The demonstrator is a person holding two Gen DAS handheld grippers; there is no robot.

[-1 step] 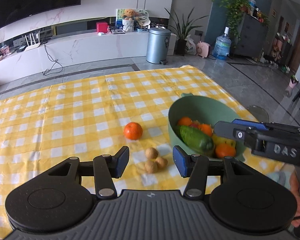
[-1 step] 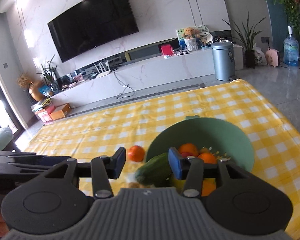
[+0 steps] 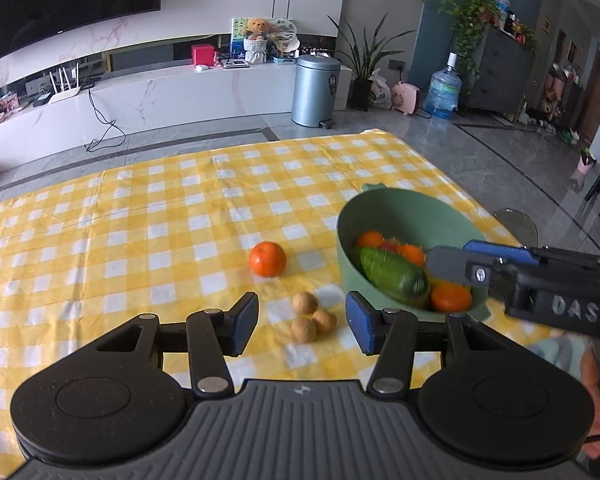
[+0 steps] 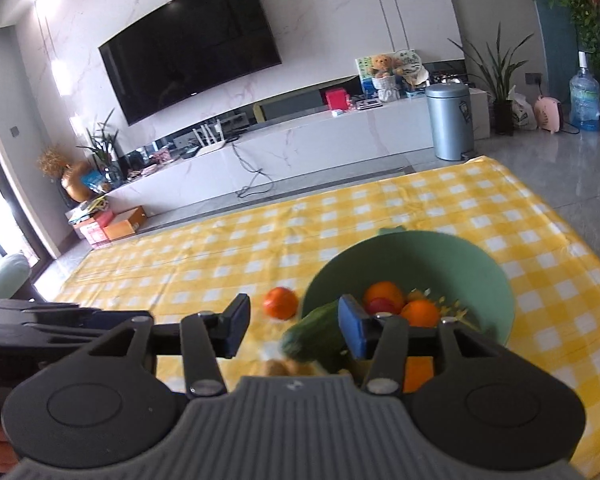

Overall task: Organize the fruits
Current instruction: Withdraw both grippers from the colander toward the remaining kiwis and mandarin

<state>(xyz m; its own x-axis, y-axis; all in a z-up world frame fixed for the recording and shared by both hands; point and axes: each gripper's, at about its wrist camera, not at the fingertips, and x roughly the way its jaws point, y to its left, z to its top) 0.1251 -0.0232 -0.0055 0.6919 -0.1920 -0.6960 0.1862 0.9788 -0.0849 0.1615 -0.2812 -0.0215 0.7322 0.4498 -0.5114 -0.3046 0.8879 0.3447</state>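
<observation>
A green bowl (image 3: 380, 200) on the yellow checked cloth holds a green cucumber (image 3: 392, 274), several oranges (image 3: 451, 296) and other fruit. One orange (image 3: 267, 259) lies loose on the cloth left of the bowl. In front of it sit three small brown fruits (image 3: 312, 318). My left gripper (image 3: 302, 322) hovers open above those brown fruits, gripping nothing. My right gripper (image 4: 294, 326) hangs over the bowl's near side and its jaws are opening. The cucumber (image 4: 316, 336) lies below them against the bowl (image 4: 420, 240), and the pads do not press on it.
The cloth's right edge (image 3: 512, 236) runs close behind the bowl, with floor beyond. A person's hand (image 3: 596, 400) holds the right gripper at the lower right. Checked cloth (image 3: 140, 240) stretches to the left and back. A metal bin (image 3: 315, 90) stands on the floor beyond the table.
</observation>
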